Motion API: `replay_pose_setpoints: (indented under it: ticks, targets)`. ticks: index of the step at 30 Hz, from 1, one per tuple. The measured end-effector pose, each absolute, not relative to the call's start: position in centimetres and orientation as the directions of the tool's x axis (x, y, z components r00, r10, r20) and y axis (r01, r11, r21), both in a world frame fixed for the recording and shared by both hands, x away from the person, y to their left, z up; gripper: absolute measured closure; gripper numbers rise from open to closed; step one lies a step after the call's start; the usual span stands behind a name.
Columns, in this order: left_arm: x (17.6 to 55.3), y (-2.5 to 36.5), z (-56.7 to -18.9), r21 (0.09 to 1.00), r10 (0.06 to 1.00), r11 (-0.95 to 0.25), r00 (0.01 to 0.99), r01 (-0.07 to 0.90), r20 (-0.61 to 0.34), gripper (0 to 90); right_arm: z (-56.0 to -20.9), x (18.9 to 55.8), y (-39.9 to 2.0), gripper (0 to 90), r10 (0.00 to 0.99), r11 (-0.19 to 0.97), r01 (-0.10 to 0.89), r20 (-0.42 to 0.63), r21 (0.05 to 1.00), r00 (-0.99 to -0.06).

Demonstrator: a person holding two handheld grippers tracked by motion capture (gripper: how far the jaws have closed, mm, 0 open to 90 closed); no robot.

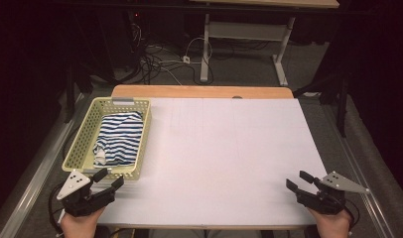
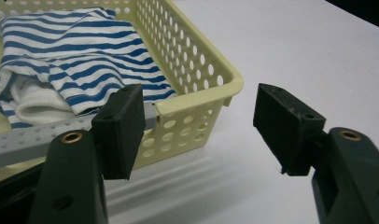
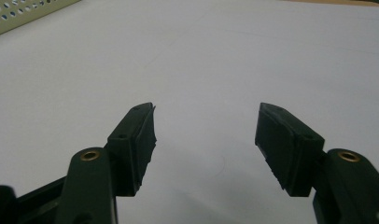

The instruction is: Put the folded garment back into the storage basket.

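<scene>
A pale yellow perforated basket (image 1: 85, 134) stands on the left of the white table, and a crumpled blue-and-white striped cloth (image 1: 120, 136) lies inside it. My left gripper (image 1: 111, 178) rests at the table's front left corner, just before the basket's near end, open with nothing between its jaws. In the left gripper view the basket's near corner (image 2: 197, 100) and the striped cloth (image 2: 75, 60) sit just beyond the left gripper (image 2: 199, 128). My right gripper (image 1: 299, 181) lies at the front right, open and empty. The right gripper (image 3: 206, 140) faces bare white tabletop.
The white table top (image 1: 229, 148) stretches wide between the two grippers and behind them. A wooden edge (image 1: 199, 91) runs along the far side. Beyond it the floor holds cables (image 1: 155, 59) and the legs of another desk (image 1: 205, 49). Metal rails flank the table.
</scene>
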State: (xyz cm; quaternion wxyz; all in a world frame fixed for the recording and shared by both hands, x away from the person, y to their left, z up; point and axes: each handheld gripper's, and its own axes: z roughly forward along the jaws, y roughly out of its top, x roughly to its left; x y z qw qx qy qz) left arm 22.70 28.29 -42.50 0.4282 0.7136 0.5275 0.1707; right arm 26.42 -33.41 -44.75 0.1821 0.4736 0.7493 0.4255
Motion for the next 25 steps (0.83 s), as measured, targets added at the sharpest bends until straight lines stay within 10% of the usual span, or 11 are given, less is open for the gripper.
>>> replay_pose_setpoints:
  ticks: [25]
  targets:
    - [22.26,28.15,-42.45,0.792,0.896,-0.068,0.386,0.607,-0.219,33.0,-44.76,26.47,-33.43,39.2,0.867,0.183,0.559,0.135,0.809,-0.479]
